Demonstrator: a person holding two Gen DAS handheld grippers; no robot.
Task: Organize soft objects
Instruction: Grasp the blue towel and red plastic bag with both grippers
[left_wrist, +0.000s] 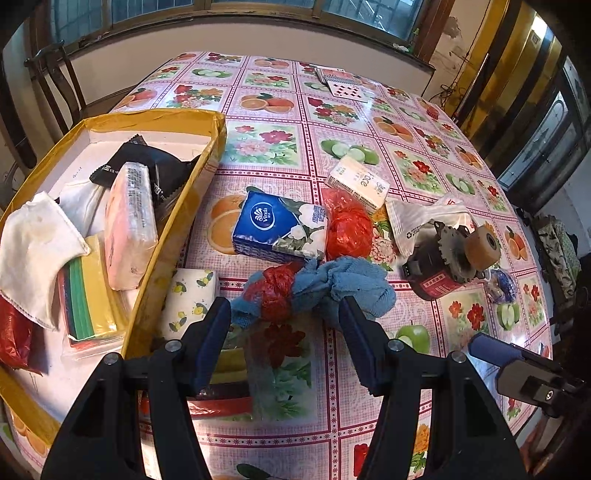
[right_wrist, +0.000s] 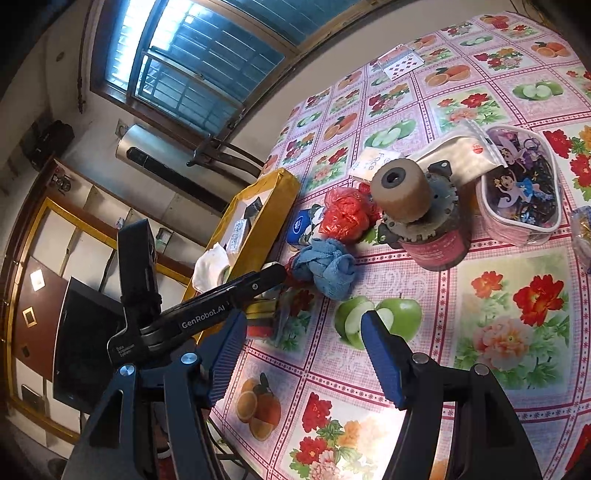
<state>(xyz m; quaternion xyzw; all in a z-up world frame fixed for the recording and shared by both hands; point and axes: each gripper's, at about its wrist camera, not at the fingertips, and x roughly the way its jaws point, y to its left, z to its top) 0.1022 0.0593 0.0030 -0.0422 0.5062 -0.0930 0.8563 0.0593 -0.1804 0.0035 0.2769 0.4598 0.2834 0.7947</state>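
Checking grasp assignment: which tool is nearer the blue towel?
Left. The left tool is open right at the blue towel; the right tool is open, short of it.

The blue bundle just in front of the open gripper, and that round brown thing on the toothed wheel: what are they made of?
The blue bundle looks like terry cloth: fuzzy, matte, bunched in soft folds. The round brown thing could be rubber or a dense fibre roller; its surface is dull and even. The toothed wheel beneath looks like worn grey metal.
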